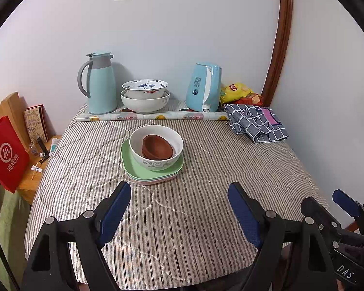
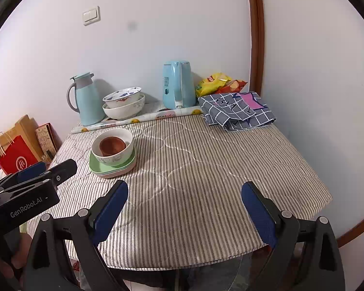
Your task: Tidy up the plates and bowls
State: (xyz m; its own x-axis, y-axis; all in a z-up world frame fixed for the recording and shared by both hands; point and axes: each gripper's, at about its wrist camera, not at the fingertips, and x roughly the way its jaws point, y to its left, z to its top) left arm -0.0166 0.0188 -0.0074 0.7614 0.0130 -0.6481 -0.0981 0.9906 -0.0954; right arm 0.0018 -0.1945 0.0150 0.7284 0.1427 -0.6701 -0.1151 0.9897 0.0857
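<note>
A white patterned bowl [image 1: 157, 162] holds small brown bowls [image 1: 157, 146] and sits on stacked green plates [image 1: 133, 169] over a pink plate, mid-table. The stack also shows in the right wrist view [image 2: 111, 167]. Two nested white bowls [image 1: 145, 97] stand at the back, also in the right wrist view [image 2: 123, 104]. My left gripper [image 1: 179, 189] is open and empty, just short of the stack. My right gripper [image 2: 184, 189] is open and empty over the table's front, right of the stack.
A teal thermos jug [image 1: 100, 84] and a blue kettle [image 1: 203, 89] stand at the back on a rolled mat [image 1: 153, 116]. Snack bags [image 1: 237, 92] and a folded checked cloth [image 1: 257, 123] lie back right. A red bag [image 1: 6, 152] stands left, off the table.
</note>
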